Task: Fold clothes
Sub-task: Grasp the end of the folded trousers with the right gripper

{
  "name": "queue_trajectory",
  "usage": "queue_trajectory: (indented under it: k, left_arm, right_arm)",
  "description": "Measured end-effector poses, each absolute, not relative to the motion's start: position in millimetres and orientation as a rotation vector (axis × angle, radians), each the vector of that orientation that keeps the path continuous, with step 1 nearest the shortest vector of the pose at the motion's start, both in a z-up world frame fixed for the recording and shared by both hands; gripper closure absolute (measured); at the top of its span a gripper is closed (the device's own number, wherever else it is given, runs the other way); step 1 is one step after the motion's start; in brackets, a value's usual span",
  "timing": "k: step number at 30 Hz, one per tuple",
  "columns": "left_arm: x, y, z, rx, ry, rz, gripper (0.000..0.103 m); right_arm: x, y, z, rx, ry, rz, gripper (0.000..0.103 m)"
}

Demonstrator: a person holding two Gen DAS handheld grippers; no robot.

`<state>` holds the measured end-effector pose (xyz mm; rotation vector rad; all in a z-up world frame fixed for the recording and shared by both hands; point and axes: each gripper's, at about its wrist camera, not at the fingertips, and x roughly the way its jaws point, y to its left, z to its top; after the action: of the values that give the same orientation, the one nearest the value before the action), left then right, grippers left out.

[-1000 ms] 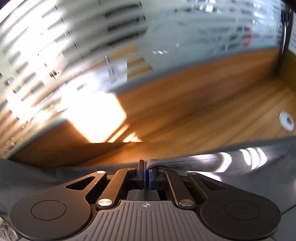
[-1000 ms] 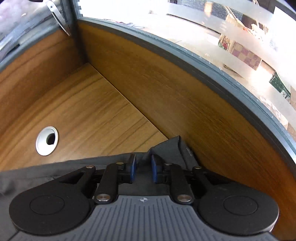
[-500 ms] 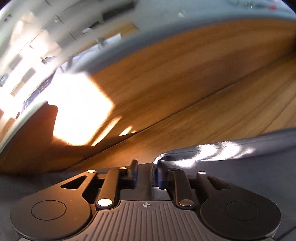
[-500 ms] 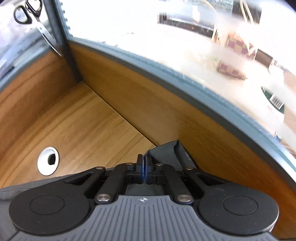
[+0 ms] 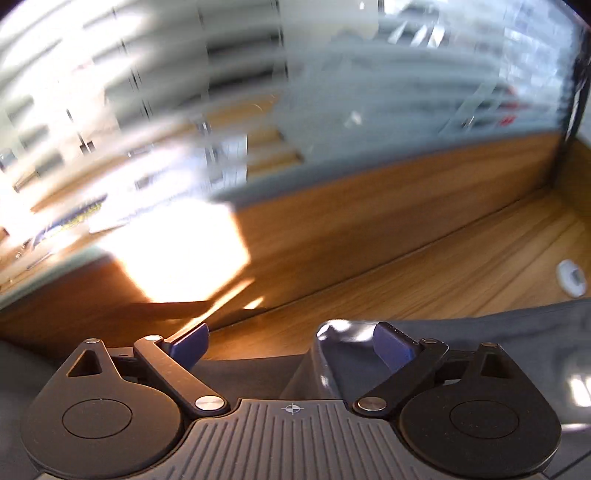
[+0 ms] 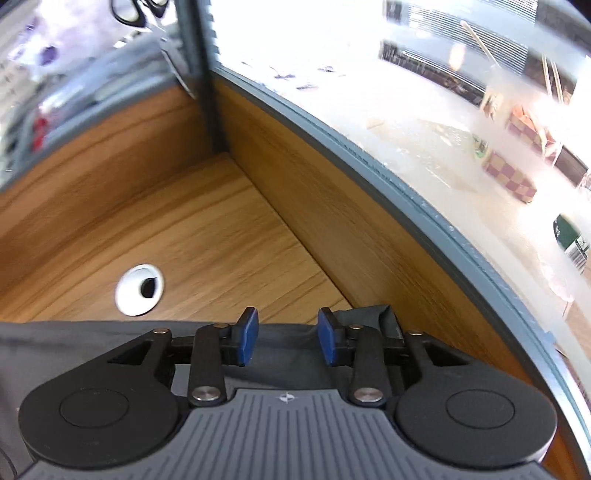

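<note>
A dark grey garment [image 5: 517, 332] lies flat on the wooden desk. In the left wrist view my left gripper [image 5: 291, 343] is wide open, with a raised corner of the cloth [image 5: 332, 332] beside its right finger and nothing held. In the right wrist view the same garment [image 6: 74, 339] lies under my right gripper [image 6: 288, 341], which is open over the cloth's far edge. A folded corner of the cloth [image 6: 373, 315] sticks up just right of its right finger.
Wooden partition walls [image 6: 351, 221] with grey trim and frosted glass close the desk's far corner. A white cable grommet [image 6: 139, 290] sits in the desk top beyond the cloth; it also shows in the left wrist view [image 5: 571, 277]. Scissors [image 6: 136, 11] hang at the top left.
The left gripper, shut on the cloth edge a second ago, has opened wide and let go. The right gripper shut on the cloth half a second ago and is now open again.
</note>
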<state>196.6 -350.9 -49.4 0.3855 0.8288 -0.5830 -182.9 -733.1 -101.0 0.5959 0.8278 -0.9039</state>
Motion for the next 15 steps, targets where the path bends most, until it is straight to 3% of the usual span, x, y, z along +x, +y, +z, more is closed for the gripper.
queue_trajectory:
  k: [7,15]
  left_arm:
    - [133,-320,-23,0.356,0.807,-0.609,0.006]
    - [36,-318,-51,0.394,0.823,-0.735,0.007]
  right_arm:
    - [-218,-703,-77,0.591,0.812,-0.8,0.061]
    - [-285,-653,-76,0.56,0.849,-0.733,0.061]
